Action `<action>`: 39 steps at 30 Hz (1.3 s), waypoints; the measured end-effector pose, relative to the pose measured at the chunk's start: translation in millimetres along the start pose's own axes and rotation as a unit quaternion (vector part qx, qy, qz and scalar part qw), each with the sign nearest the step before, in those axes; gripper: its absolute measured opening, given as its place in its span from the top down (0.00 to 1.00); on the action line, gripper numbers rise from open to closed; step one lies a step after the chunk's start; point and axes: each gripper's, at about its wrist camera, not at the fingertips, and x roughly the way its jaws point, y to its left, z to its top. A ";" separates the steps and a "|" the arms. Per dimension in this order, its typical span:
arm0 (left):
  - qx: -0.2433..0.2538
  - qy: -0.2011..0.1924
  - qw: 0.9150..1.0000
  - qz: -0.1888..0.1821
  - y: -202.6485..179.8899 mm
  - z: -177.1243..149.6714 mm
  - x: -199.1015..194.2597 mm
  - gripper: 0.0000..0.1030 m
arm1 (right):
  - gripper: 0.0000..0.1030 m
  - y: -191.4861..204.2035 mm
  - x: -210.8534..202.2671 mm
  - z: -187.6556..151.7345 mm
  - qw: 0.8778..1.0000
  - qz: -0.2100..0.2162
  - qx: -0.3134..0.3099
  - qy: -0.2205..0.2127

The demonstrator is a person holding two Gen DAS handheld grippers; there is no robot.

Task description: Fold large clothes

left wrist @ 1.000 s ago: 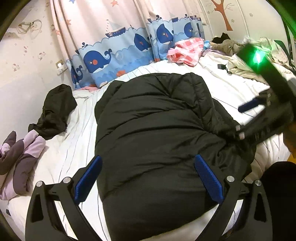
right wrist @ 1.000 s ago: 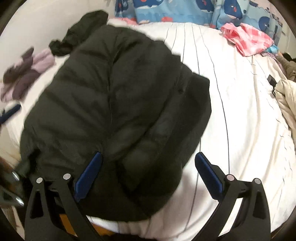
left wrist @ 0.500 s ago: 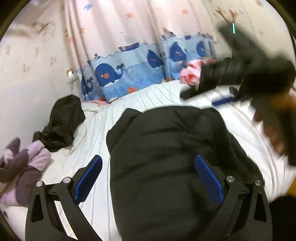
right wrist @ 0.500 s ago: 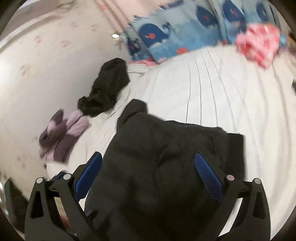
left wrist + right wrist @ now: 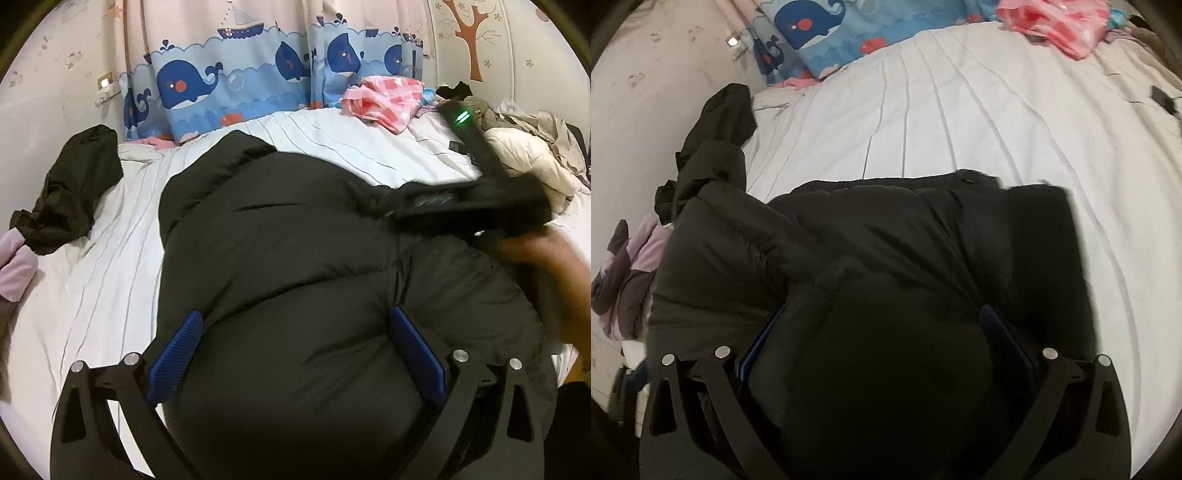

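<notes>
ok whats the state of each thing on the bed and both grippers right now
black puffer jacket: folded bulky on the bed
left hand-held gripper: open over the jacket
right hand-held gripper: open, jacket bulging between its fingers
small black garment: crumpled
pink checked cloth: crumpled
cream clothes pile: unfolded heap

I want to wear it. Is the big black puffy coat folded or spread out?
Folded: the black quilted puffer coat lies doubled in a compact bundle on the white striped bedsheet.

Black puffer jacket [image 5: 871,258]: near end cut off by lower edge, bulge hid left pad of right gripper [image 5: 882,332] | hand [image 5: 554,266] right of left gripper [image 5: 295,347]: motion-blurred | right gripper fingertips: hidden in left view.
</notes>
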 end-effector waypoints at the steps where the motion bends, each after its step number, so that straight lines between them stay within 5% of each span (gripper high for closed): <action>1: 0.000 -0.005 1.000 0.006 1.1 -1.8 -2.8 0.07 | 0.07 6.7 -25.2 -6.5 1.000 0.001 -0.011 -0.024; 4: 0.000 -0.018 1.000 0.019 2.0 -2.0 -10.6 0.07 | 0.07 26.1 -55.6 -46.9 0.996 -0.023 -0.073 -0.049; 7: 0.005 -0.022 0.999 0.027 -1.4 -1.1 -17.4 0.07 | 0.06 31.7 -24.4 -76.1 0.990 -0.063 -0.128 0.021; 13: 0.032 -0.027 0.996 0.077 -14.7 2.3 -29.3 0.07 | 0.06 52.1 -25.8 -70.6 0.984 -0.109 -0.139 0.035; 17: 0.032 -0.048 0.995 0.078 -15.4 5.2 -48.2 0.05 | 0.06 66.2 -80.9 -99.9 0.984 -0.099 -0.146 -0.036; 21: 0.035 -0.061 0.994 0.080 -16.5 7.9 -58.8 0.05 | 0.06 45.0 -68.2 -118.9 0.991 -0.074 -0.103 0.029; 37: 0.017 -0.073 0.992 0.106 -8.4 10.0 -70.8 0.05 | 0.07 55.1 -71.6 -131.9 0.983 -0.103 -0.139 0.056; 39: 0.011 -0.070 0.992 0.100 -7.7 11.8 -70.1 0.05 | 0.06 65.5 -89.3 -125.7 0.986 -0.094 -0.139 0.017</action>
